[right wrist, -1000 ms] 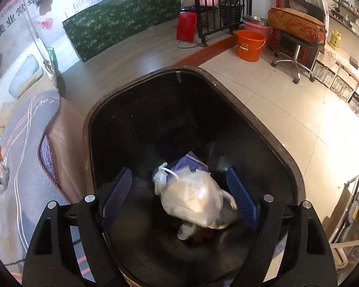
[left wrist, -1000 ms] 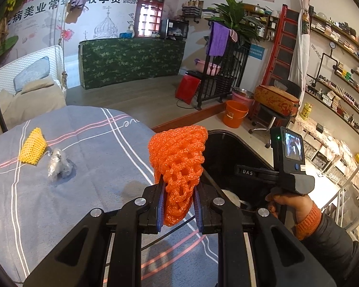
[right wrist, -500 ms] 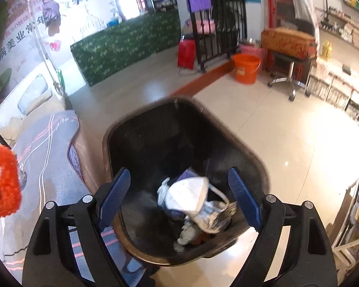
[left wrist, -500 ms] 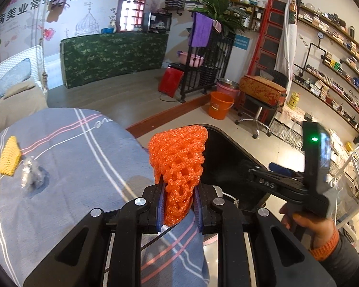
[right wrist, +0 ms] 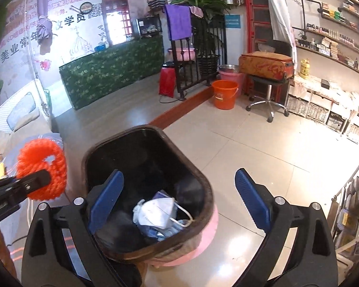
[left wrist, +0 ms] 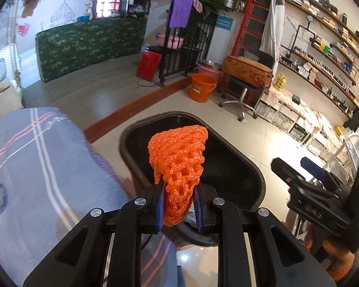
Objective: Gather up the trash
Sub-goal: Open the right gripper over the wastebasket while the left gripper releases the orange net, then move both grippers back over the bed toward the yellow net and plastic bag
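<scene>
- Striped grey cloth covers the bench (left wrist: 36, 167) at near left; tiled floor beyond.
- Left claw (left wrist: 178, 209) pinches one orange foam net (left wrist: 178, 157) by its lower end; the net stands above the near rim of the black bin (left wrist: 251, 167), which sits just beside the bench edge.
- Right claw (right wrist: 178, 199): jaws have just been opening, now spread wide, nothing between them, hanging over the bin.
- Bin contents: one white face mask (right wrist: 159, 212) atop some blue scraps, count unclear.
- Risk: the net is light and springy; released at the rim, it may catch on a pad or bounce out onto the floor.
- Farther back: one orange bucket (right wrist: 225, 94), one stool (right wrist: 266, 95).
</scene>
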